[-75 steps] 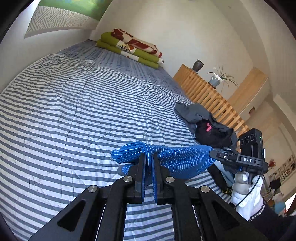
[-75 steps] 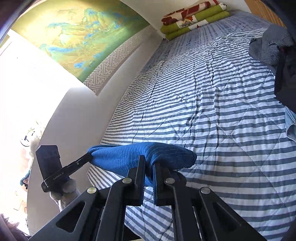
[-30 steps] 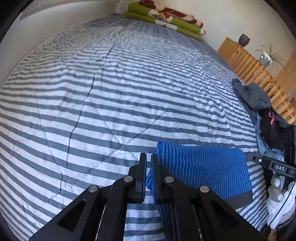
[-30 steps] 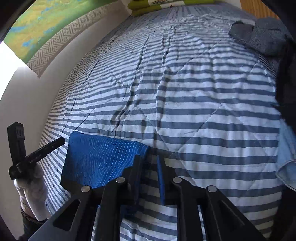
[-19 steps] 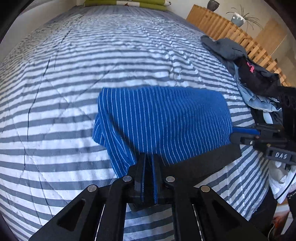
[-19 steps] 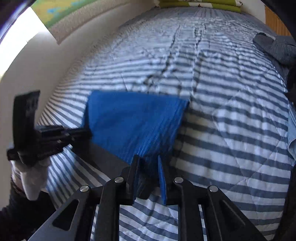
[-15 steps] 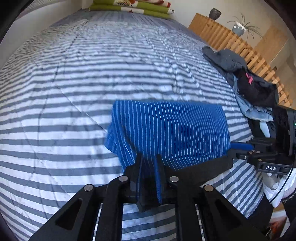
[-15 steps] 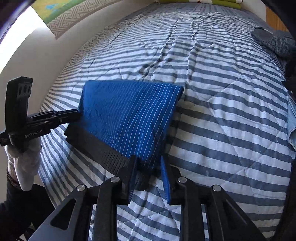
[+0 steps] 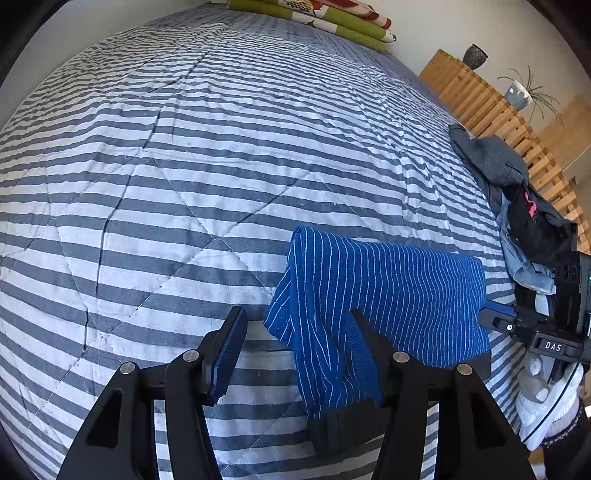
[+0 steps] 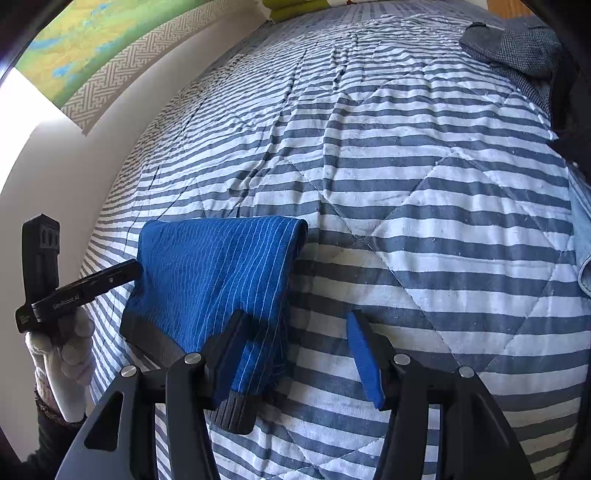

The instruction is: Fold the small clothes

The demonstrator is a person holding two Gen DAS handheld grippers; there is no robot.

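Blue pinstriped cloth [image 9: 388,295] with a dark ribbed hem lay folded on the near part of the bed [image 9: 221,147], and both tools stood released around its near corners: the left tool [image 9: 299,332] had its fingers spread, the cloth's left corner draped against its right finger, while the right tool [image 10: 295,332] was likewise parted, the cloth's right corner lapping over its left finger. Judging by this, the fold had just been laid down and let go, the corners left where they fell near the bed's edge. The bed wore a quilted cover of grey and white stripes, creased in places. A heap of unfolded clothes [image 9: 517,192] waited at the far right beside a slatted wooden rail [image 9: 491,107]; green folded bedding [image 9: 332,18] lay at the far end, and a painted wall hanging [image 10: 92,48] hung at the left.
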